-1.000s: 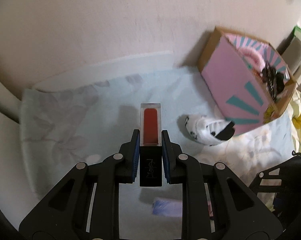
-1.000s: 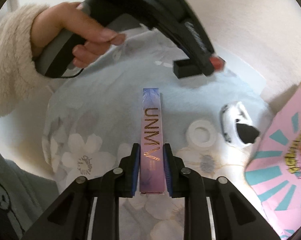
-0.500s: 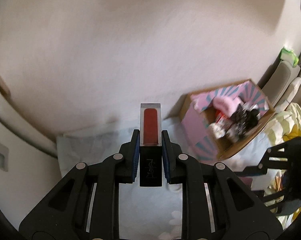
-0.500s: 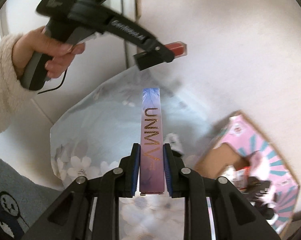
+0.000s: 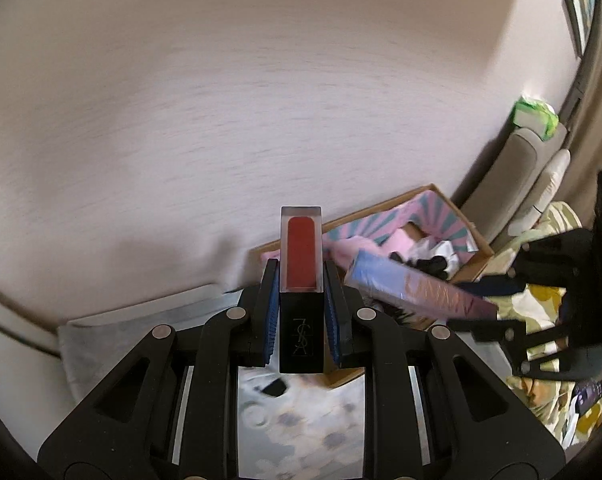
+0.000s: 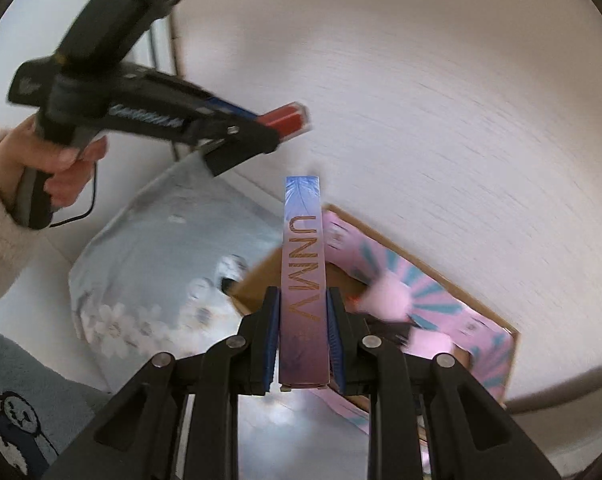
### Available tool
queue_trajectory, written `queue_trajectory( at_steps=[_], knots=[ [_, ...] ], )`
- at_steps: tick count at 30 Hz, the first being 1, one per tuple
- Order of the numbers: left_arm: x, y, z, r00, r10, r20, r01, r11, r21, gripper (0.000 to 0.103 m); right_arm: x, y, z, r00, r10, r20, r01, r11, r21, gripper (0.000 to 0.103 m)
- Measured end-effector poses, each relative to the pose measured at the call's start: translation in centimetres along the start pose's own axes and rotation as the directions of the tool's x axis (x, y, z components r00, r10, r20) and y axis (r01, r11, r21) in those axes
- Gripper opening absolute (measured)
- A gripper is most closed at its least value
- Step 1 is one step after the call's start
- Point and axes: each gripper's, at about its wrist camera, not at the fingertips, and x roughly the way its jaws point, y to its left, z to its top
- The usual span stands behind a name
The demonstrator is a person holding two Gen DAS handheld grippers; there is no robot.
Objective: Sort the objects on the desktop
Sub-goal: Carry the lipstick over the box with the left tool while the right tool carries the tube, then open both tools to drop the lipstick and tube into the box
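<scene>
My left gripper [image 5: 301, 276] is shut on a black-capped red lip gloss tube [image 5: 301, 258], held in the air in front of the open pink cardboard box [image 5: 441, 216]. My right gripper [image 6: 303, 300] is shut on a long purple-blue UNNY carton [image 6: 303, 264] and holds it over the box's near edge [image 6: 481, 320]. In the left wrist view the carton [image 5: 417, 286] and right gripper [image 5: 501, 304] reach in from the right over the box. In the right wrist view the left gripper [image 6: 237, 130] with the red tube [image 6: 285, 120] is high at left.
The box holds pink and black items [image 5: 429, 258]. A white-and-black object [image 6: 231, 270] lies on the floral cloth [image 6: 141, 260] left of the box. The wall [image 5: 261, 100] stands right behind the box. A chair [image 5: 521, 176] is at far right.
Both grippers have risen from the cloth and swung toward the pink box, each still holding its item. The carton now reaches over the box.
</scene>
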Motion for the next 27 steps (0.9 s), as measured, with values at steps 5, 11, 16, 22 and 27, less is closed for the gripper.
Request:
queue_trajectory(
  at_steps=[5, 11, 16, 22, 27],
  knots=[
    [3.2, -3.3, 0.5, 0.999, -0.020, -0.034, 0.021, 0.999, 0.036, 0.018, 0.0, -4.5, -2.4, 0.999, -0.027, -0.033, 0.029, 0.997, 0.068, 0.021],
    [7.4, -5.9, 0.0, 0.996, -0.028, -0.089, 0.032, 0.998, 0.047, 0.018, 0.8, -8.6, -5.1, 0.996, -0.044, -0.081, 0.053, 0.993, 0.107, 0.021],
    [9.7, -7.1, -0.2, 0.992, -0.032, -0.124, 0.036, 0.999, 0.032, 0.018, 1.2, -11.5, -6.4, 0.994, -0.034, -0.106, 0.048, 0.990, 0.133, 0.021],
    [11.1, -7.8, -0.4, 0.989, -0.016, -0.147, 0.022, 0.999, 0.043, 0.018, 2.2, -13.1, -7.2, 0.992, -0.009, -0.122, 0.025, 0.990, 0.135, 0.021],
    [12.6, -7.8, -0.5, 0.982, 0.001, -0.187, 0.005, 0.999, 0.032, 0.020, 4.3, -13.8, -7.2, 0.985, 0.058, -0.165, -0.032, 0.987, 0.157, 0.022]
  ],
)
